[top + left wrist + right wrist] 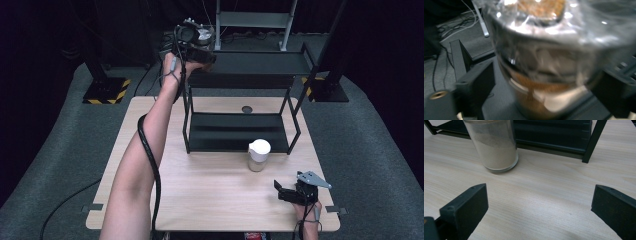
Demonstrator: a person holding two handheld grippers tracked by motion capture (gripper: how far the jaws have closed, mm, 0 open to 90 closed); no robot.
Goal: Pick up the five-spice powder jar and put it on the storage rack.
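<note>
A light wooden table [210,195] carries a black two-tier metal shelf rack [240,132], standing toward twelve o'clock of the tabletop. A glass jar [259,155] with a white lid, holding pale powder, stands on the wood just in front of the rack's lower tier, at about three o'clock from the table's centre.

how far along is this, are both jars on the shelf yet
Not yet, and neither looks placed. In hand: the left gripper holds a clear jar between its jaws at the rack's top shelf. Left: the white-lidded jar stands on the table; the right gripper is open and apart from it.
</note>
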